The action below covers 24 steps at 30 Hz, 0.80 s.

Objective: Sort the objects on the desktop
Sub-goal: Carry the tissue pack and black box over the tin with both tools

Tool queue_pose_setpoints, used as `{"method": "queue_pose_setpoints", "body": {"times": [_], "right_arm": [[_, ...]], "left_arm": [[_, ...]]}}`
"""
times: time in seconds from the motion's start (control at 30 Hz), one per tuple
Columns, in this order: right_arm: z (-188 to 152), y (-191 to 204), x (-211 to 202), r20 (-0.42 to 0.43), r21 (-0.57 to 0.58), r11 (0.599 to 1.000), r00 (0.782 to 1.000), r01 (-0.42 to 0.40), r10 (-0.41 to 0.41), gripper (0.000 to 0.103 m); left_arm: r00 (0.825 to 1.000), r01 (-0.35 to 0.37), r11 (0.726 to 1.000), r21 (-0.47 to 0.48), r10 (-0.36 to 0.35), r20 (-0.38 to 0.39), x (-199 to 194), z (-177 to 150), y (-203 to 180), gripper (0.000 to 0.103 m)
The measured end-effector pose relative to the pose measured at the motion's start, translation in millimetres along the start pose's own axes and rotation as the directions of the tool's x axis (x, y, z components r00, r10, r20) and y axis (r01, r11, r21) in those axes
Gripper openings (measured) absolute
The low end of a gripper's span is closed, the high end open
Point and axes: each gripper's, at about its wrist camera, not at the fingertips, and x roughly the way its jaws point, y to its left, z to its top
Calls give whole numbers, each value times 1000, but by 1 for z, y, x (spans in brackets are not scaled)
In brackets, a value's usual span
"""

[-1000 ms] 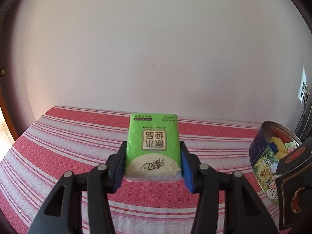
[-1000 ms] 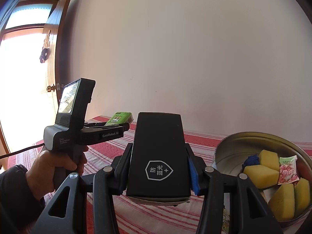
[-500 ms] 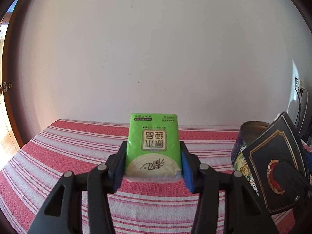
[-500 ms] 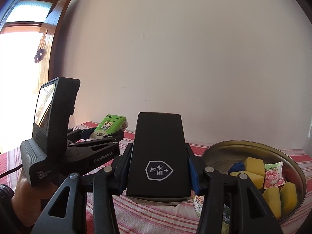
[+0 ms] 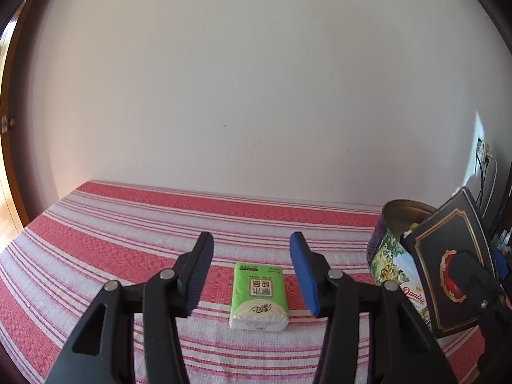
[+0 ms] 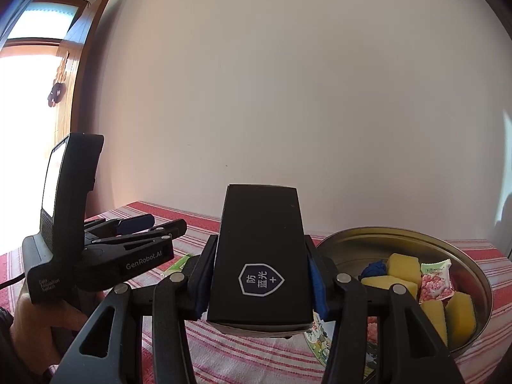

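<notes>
A green tissue pack lies flat on the red-and-white striped tablecloth. My left gripper hovers over it with its jaws opening; the pads stand wide of the pack and do not touch it. In the right wrist view the left gripper is at the left, and a sliver of the pack shows under it. My right gripper is shut on a black box with a white shield mark, held above the cloth. That black box also shows at the right of the left wrist view.
A round metal tin stands at the right with yellow sponges, a candy packet and a blue item inside. The tin has a printed side. A hand holds the left tool. A wall backs the table.
The left gripper has opened and let go of the green tissue pack, which now lies on the cloth below the fingers. The right gripper keeps the black box and has shifted slightly.
</notes>
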Motion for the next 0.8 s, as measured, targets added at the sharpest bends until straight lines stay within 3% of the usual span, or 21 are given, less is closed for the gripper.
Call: {"method": "queue_pose_setpoints", "body": {"times": [0.07, 0.2, 0.33, 0.43, 0.53, 0.6, 0.7, 0.73, 0.8], "right_arm": [[0, -3, 0, -1, 8, 1000, 1000, 0, 0, 52], [0, -5, 1, -13, 5, 1000, 1000, -8, 8, 52], [3, -3, 4, -15, -5, 1000, 1000, -15, 15, 52], [3, -6, 4, -15, -2, 1000, 1000, -14, 14, 52], [3, -8, 5, -24, 4, 1000, 1000, -13, 13, 52], [3, -10, 7, -30, 8, 1000, 999, -14, 14, 52], [3, -13, 9, -35, 13, 1000, 999, -12, 13, 52], [3, -16, 10, -36, 14, 1000, 999, -12, 12, 52], [3, -18, 11, -36, 16, 1000, 999, -10, 11, 52]], "left_arm": [[998, 18, 996, -88, -23, -65, 11, 0, 20, 67], [983, 10, 980, -197, -46, -178, 32, -4, 44, 68], [975, 10, 999, -49, -20, -220, 42, -1, 13, 68], [952, 18, 995, 99, 13, -306, 58, -7, -21, 68], [931, -3, 996, 93, 37, -364, 74, -9, -23, 68], [903, -12, 999, 45, 30, -428, 87, -12, -13, 59], [898, -5, 995, 103, 50, -437, 90, -16, -19, 58], [898, 10, 992, 128, 47, -437, 89, -17, -25, 52], [909, 42, 988, 151, 25, -415, 83, -16, -32, 49]]}}
